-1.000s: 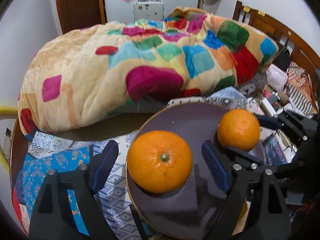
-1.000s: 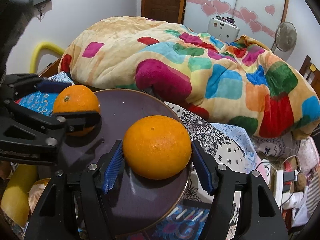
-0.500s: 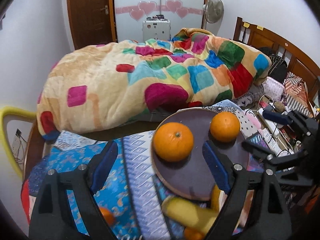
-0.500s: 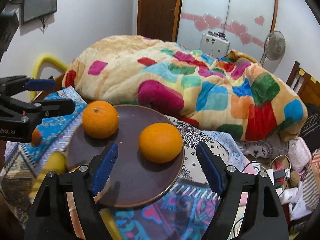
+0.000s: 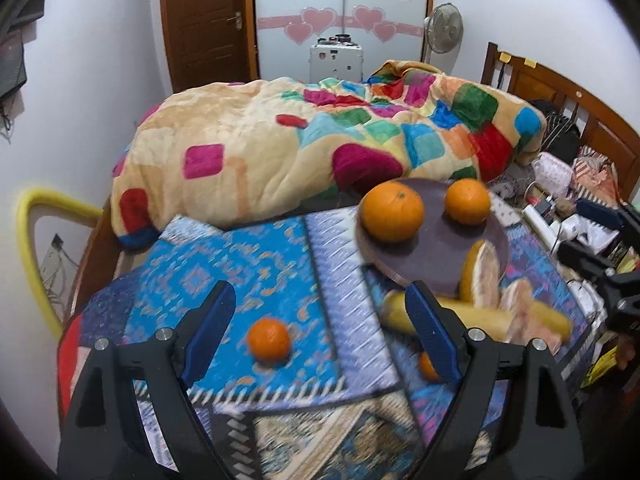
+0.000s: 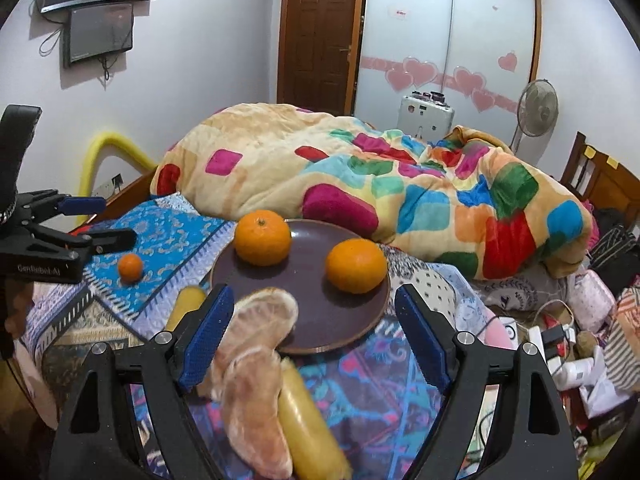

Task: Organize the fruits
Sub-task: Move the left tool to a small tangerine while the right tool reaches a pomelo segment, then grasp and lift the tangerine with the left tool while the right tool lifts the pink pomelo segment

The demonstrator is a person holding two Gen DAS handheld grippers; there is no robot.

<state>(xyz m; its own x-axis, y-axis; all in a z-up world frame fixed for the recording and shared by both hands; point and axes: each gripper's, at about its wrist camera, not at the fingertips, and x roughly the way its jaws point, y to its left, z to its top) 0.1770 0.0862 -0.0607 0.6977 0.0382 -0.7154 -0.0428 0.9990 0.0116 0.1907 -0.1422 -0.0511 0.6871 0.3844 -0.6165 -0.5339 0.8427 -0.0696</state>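
A dark brown plate (image 5: 436,268) (image 6: 308,284) lies on a patterned cloth and holds two oranges: one on the left (image 5: 392,212) (image 6: 262,237), one on the right (image 5: 467,201) (image 6: 356,265). A small tangerine (image 5: 268,339) (image 6: 130,267) lies on the blue cloth left of the plate. Peeled pomelo pieces (image 5: 480,270) (image 6: 256,344) and yellow peel (image 5: 472,316) (image 6: 308,424) lie at the plate's near edge. My left gripper (image 5: 320,328) is open and empty above the cloth near the tangerine. My right gripper (image 6: 310,332) is open and empty above the plate's near edge.
A colourful quilt (image 5: 320,148) (image 6: 360,184) is heaped on the bed behind the plate. Another small orange fruit (image 5: 428,364) lies partly hidden behind my left gripper's right finger. Clutter with cables and a power strip (image 6: 560,336) lies at the right. A yellow padded rail (image 5: 32,248) stands left.
Both grippers have let go of the oranges, which now rest on the plate, and have pulled back and up. More of the cloth, the tangerine and the pomelo pieces have come into view.
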